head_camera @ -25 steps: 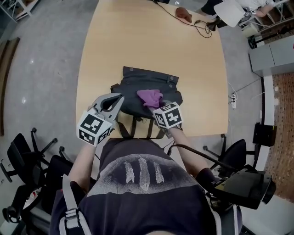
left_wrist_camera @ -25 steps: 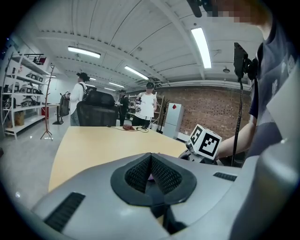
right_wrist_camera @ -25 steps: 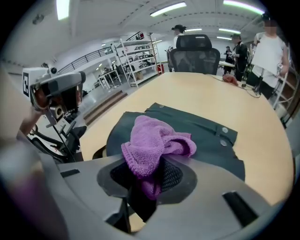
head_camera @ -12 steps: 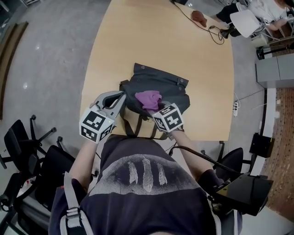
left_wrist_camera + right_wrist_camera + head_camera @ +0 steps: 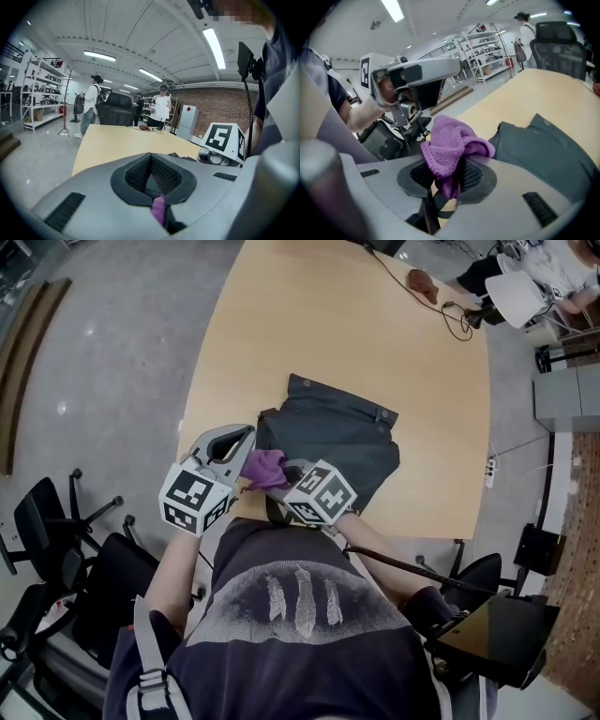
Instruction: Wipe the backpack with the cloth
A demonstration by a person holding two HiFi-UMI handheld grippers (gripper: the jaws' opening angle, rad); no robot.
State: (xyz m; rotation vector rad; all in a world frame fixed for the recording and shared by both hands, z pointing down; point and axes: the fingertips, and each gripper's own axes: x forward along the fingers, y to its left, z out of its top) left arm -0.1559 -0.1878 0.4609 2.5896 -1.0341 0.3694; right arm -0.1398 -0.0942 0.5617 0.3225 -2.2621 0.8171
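A dark grey backpack (image 5: 342,437) lies flat near the front edge of the wooden table (image 5: 281,324). My right gripper (image 5: 281,472) is shut on a bunched purple cloth (image 5: 265,468) at the backpack's near left corner. In the right gripper view the cloth (image 5: 452,143) bulges up out of the jaws, with the backpack (image 5: 543,145) spread to the right and a dark strap (image 5: 440,206) below. My left gripper (image 5: 246,435) is shut and lies close beside the cloth at the bag's left edge. In its own view a purple sliver (image 5: 159,208) shows below the closed pads.
Black office chairs (image 5: 56,531) stand on the floor to the left. A cable and a brown object (image 5: 424,282) lie at the table's far end. A dark device (image 5: 492,634) sits at lower right. People (image 5: 91,105) stand beyond the table.
My right gripper has dragged the purple cloth from the middle of the backpack to its near left corner, up against the left gripper. The left gripper has hardly moved.
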